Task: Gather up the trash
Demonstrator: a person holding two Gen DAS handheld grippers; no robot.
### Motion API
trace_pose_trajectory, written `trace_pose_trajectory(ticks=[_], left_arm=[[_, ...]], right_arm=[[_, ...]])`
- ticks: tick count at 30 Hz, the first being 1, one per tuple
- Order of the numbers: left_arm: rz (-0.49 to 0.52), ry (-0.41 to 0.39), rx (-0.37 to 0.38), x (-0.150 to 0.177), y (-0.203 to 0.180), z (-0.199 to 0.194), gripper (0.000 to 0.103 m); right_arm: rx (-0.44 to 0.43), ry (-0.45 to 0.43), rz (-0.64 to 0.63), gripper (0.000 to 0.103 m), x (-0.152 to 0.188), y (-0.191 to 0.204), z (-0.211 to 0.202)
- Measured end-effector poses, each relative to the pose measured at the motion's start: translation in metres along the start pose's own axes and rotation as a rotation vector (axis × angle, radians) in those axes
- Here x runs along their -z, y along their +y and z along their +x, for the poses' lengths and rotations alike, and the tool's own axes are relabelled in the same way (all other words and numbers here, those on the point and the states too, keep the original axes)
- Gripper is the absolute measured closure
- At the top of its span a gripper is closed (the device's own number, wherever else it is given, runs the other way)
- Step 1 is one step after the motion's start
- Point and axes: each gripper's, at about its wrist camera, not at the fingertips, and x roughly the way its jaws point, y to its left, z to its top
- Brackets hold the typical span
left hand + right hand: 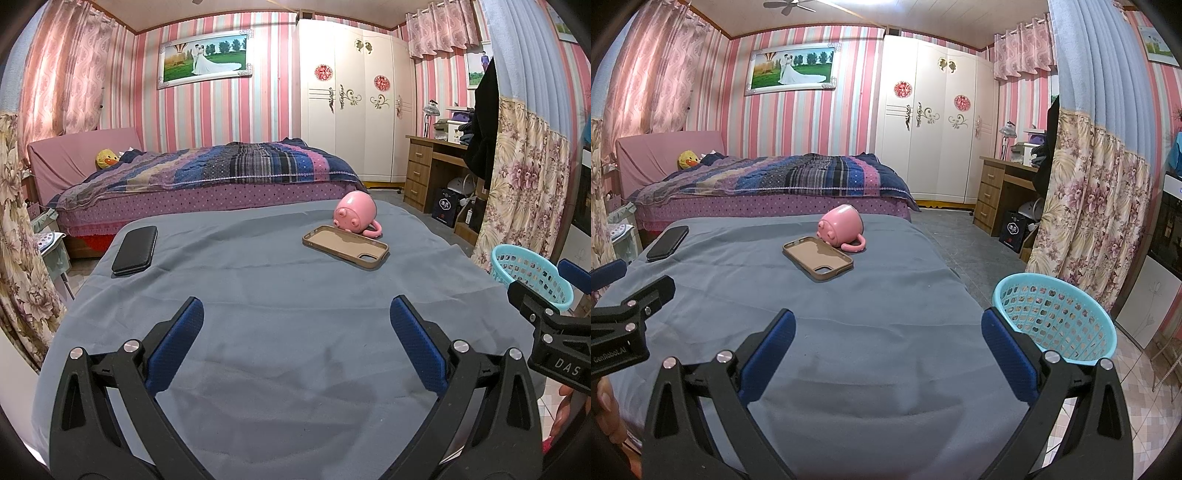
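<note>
Left view: left gripper [296, 325] spread wide, empty — basket [532, 275] off to the right, beyond the right gripper.

Right view: right gripper [888, 326] likewise spread, empty; basket just past its right finger, nearer — trash inside possibly, hard to tell.

Left gripper [296, 345], right gripper [888, 345]: fingers spread wide (2 each), side by side.

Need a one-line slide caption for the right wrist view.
Right gripper open over the grey-covered table, with a pink mug on its side, phone case and blue basket.
</note>
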Motion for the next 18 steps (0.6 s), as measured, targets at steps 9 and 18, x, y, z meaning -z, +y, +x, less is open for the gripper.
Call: trace_pose_trajectory(ticks=[9, 18], left_arm=[[0.000, 0.001, 0.000, -0.0002, -0.0004, 0.0000, 0.005], [0.003, 0.000, -0.002, 0.0023, 0.0000, 0.0006, 0.005]], right_arm=[[0.000, -0.001, 0.000, 0.005, -0.0012, 0.0001, -0.0006], [-0.003, -0.007, 0.005, 0.005, -0.0032, -0.0014, -0.0017]])
